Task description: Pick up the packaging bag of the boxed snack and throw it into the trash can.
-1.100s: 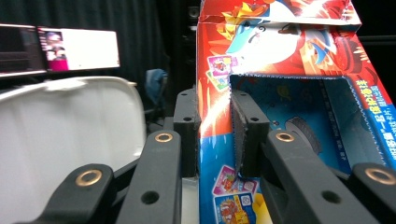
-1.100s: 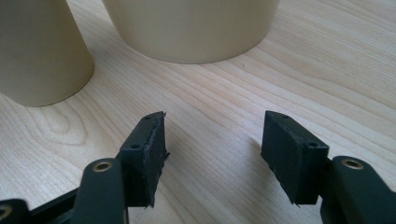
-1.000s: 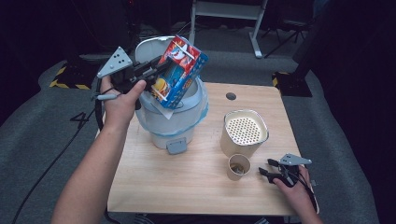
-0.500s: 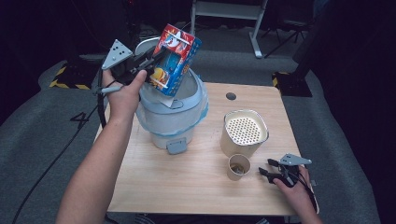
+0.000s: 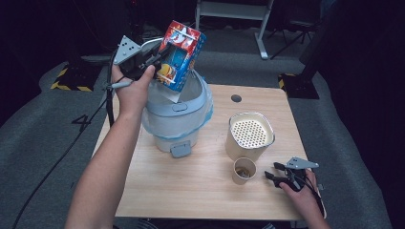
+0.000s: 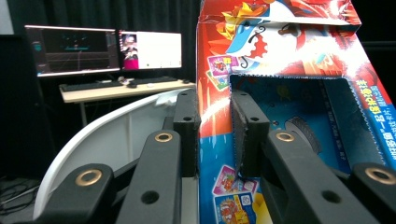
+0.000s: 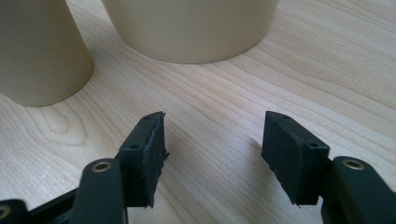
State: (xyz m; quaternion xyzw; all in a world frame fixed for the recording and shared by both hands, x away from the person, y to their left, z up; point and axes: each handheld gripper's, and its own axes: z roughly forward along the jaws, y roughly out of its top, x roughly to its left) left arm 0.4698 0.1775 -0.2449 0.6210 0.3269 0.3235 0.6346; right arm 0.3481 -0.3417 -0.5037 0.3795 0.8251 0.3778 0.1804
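the left gripper (image 5: 155, 61) was seen clamped on one wall of a colourful carton (image 5: 180, 55), its two black pads pinching the cardboard from either side in the left gripper view, at the edge of a rectangular cut-out in the carton (image 6: 299, 93). the carton was held in the air above the open mouth of a pale blue-grey bin (image 5: 176, 119), just clear of its rim, tilted, with its long axis slanting from the lower end over the bin up and away toward the far side of the table; the red printed end pointed upward and the lower corner pointed down toward the bin's opening. one carton was counted. the bin was lined with a light bag, its white lid (image 6: 116, 135) was raised behind the carton, and what lay inside could not be made out. further out on the wooden table (image 5: 191, 191), a cream canister (image 5: 249, 136) with a perforated top was stood upright, and one small paper cup (image 5: 244, 170) was placed just in front of it, something brownish being visible inside. near the table's right front corner, the right gripper (image 5: 277, 174) was held low over the wood with its jaws parted and nothing between them, pointed toward the cup (image 7: 39, 56) and the canister (image 7: 191, 28). one bin, one canister and one cup were counted.
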